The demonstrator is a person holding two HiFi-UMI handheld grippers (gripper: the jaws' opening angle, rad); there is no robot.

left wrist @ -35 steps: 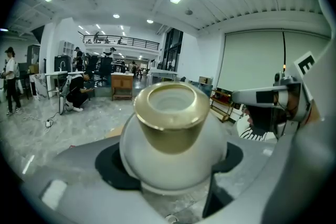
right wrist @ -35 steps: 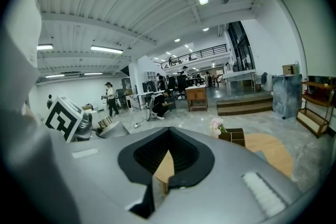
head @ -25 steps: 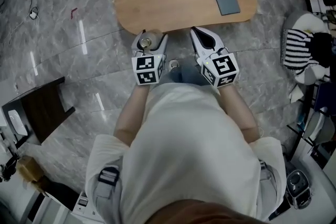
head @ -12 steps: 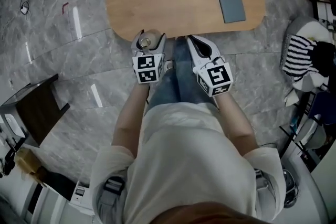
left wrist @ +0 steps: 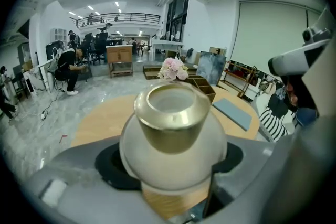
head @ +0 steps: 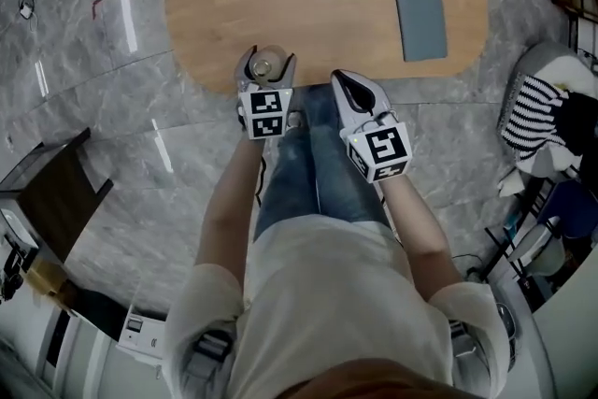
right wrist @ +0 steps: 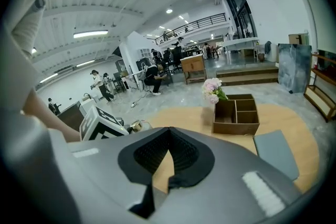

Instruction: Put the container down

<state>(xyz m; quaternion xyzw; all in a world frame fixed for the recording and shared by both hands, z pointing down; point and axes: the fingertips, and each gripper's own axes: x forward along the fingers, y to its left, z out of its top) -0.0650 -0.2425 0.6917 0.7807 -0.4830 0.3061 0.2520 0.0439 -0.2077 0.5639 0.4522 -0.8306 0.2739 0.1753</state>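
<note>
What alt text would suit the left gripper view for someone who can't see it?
The left tongs clamp a round white container with a gold neck, upright over a wooden table. Beyond it sit pink flowers, a wooden organizer and a grey pad.

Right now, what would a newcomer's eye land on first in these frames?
The round white container with a gold neck, clamped in the left tongs at the near edge of the oval wooden table. Next, the right tongs beside it, shut and empty. At the table's far edge stands a wooden compartment box with pink flowers, a grey pad near it.
</note>
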